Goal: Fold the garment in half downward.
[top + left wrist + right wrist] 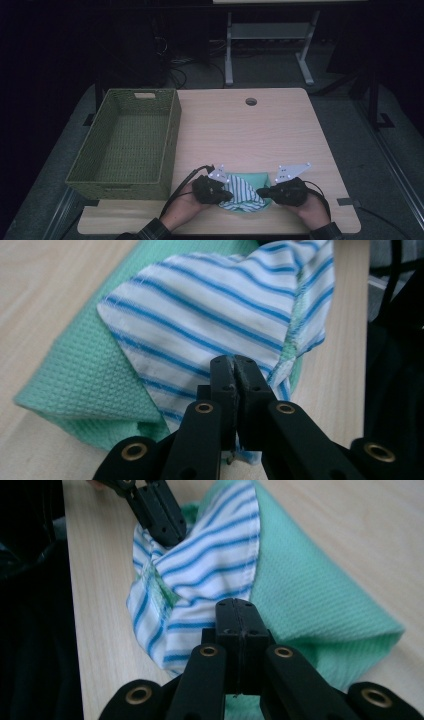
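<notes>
A folded cloth (246, 192), green waffle weave on one face and white with blue stripes on the other, lies near the table's front edge. A striped flap (210, 315) is turned up over the green part (75, 375). My left gripper (227, 192) (234, 362) is shut on the striped edge at the cloth's left end. My right gripper (260, 191) (241, 605) is shut on the cloth at its right end, where stripes (210, 565) meet green (310, 595). The left gripper (160, 520) also shows in the right gripper view, at the cloth's far end.
A green woven basket (170, 135) with nothing in it stands at the left of the wooden table (250, 135). A round cable hole (251, 101) sits near the table's back edge. Behind the table stands a white desk frame (229, 50) on a dark floor.
</notes>
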Demonstrator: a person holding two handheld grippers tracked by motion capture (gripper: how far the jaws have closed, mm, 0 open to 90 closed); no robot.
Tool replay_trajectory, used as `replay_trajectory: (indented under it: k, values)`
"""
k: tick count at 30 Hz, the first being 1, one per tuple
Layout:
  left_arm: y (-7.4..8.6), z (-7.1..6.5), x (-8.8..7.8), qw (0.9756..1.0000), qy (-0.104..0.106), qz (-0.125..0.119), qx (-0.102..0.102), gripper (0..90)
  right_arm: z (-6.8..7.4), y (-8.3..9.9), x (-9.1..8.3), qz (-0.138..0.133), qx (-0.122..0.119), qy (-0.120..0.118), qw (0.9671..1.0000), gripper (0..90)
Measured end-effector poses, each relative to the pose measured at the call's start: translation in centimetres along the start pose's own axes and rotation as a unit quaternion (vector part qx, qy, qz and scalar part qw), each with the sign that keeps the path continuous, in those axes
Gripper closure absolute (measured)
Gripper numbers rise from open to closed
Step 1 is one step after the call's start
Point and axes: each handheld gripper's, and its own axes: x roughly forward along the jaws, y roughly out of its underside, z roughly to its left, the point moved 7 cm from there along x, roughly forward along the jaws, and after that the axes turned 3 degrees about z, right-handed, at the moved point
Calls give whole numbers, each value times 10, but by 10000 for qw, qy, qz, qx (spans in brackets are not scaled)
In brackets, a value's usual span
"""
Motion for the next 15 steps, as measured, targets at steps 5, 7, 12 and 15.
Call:
replay_trajectory:
  k: [5,7,12,15]
  values:
    - [-8,0,-10,9999,-17,-167,16,837,-2,1,-3,-35,-14,88,10000,895]
    - [-12,1,-15,9996,-60,-263,19,835,-5,-5,-8,-193,-11,147,9997,896]
    - [-35,26,-31,9977,-472,-490,-81,836,-21,-21,-13,-399,48,304,9987,896]
    - [-41,39,-28,9972,-595,-442,-136,835,-31,-30,-8,-460,94,308,9984,897]
